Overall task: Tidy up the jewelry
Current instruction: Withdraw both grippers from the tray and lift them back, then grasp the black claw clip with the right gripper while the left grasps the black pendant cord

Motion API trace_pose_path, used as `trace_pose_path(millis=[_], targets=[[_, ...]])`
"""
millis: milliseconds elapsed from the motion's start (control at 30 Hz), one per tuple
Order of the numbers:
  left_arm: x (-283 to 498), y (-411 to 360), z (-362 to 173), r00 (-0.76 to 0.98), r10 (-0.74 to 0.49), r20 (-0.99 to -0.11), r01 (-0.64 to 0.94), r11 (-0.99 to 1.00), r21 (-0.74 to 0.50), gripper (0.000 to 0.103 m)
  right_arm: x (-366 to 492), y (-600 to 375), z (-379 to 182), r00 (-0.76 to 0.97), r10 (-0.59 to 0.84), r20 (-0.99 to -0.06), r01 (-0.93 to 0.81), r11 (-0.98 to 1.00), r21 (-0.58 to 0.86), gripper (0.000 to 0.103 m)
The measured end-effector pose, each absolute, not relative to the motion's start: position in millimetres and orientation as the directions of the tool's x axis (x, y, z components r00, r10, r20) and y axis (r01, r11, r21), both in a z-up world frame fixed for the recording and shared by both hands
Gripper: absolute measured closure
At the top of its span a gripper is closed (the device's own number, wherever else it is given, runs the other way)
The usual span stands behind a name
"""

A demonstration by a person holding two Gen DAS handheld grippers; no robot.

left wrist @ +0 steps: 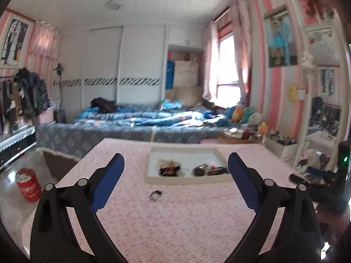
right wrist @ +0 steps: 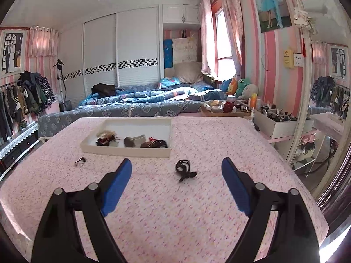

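I have both grippers raised over the table (right wrist: 197, 208), which is covered in a pink speckled cloth. My left gripper (left wrist: 175, 166) has its blue-padded jaws spread wide, nothing between them. My right gripper (right wrist: 176, 175) is also released, jaws wide apart and not gripping anything.

The white tray (right wrist: 122, 150) sits on the cloth toward the far side of the table. In it I see 3 clusters of hair pieces in a row along its near wall: a dark red and tan cluster (right wrist: 107, 140) on the left, a brown and grey piece (right wrist: 133, 142) in the middle, and a dark reddish piece (right wrist: 154, 144) on the right.

2 items lie loose on the cloth, outside the tray. A black hair tie with a bow (right wrist: 184, 169) lies ahead of my right gripper, just in front of the tray's near right corner. A small dark clip (right wrist: 80, 161) lies near the tray's near left corner, ahead of my left gripper.
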State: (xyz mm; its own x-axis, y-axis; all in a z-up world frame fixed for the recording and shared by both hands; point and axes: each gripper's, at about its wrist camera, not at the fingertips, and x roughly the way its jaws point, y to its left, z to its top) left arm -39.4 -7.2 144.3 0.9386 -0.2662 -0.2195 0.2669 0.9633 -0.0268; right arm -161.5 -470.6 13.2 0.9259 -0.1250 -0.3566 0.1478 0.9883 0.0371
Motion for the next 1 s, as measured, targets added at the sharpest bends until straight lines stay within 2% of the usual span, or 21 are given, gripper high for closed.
trace_pose_path(millis=[133,233,300,333,433,567,867,900,933,967,1000], targets=[[-3,-14,108,0.931,-0.192,-0.311,0.215,0.976,0.042,0.008,-127,-480,1,0.902,-0.127,-0.412,0.151,0.988,0.027,0.016],[41,-19,71,0.87,-0.186,-0.457,0.226,0.973,0.035,0.008,-94,-485,-17,0.862,-0.085,-0.499,0.11,0.994,0.02,0.016],[65,-20,48,0.842,-0.156,-0.516,0.207,0.978,0.042,0.008,-69,-488,-30,0.832,-0.031,-0.554,0.059,0.998,0.032,0.016],[84,-21,33,0.801,-0.186,-0.568,0.234,0.972,0.01,0.008,-60,-489,-35,0.821,-0.028,-0.57,0.051,0.998,0.025,0.016],[120,-24,3,0.742,-0.194,-0.641,0.264,0.964,0.014,0.009,-32,-496,-51,0.782,-0.028,-0.622,0.054,0.998,0.023,0.016],[152,-23,-15,0.704,-0.168,-0.69,0.257,0.966,0.027,0.009,-3,-507,-68,0.728,-0.055,-0.684,0.091,0.996,0.018,0.016],[211,-40,-33,0.63,-0.126,-0.766,0.249,0.968,0.045,0.009,31,-504,-81,0.709,-0.062,-0.703,0.096,0.995,0.01,0.016],[215,-41,-35,0.625,-0.126,-0.771,0.248,0.968,0.043,0.018,34,-503,-82,0.706,-0.063,-0.706,0.098,0.995,0.009,0.017],[217,-42,-35,0.618,-0.148,-0.772,0.263,0.964,0.026,0.029,36,-502,-85,0.696,-0.067,-0.715,0.098,0.995,0.002,0.026],[220,-45,-36,0.608,-0.157,-0.778,0.272,0.962,0.018,0.032,38,-501,-87,0.687,-0.071,-0.723,0.098,0.995,-0.004,0.035],[222,-46,-38,0.598,-0.157,-0.786,0.273,0.962,0.015,0.038,39,-501,-90,0.676,-0.075,-0.733,0.099,0.995,-0.011,0.055]])
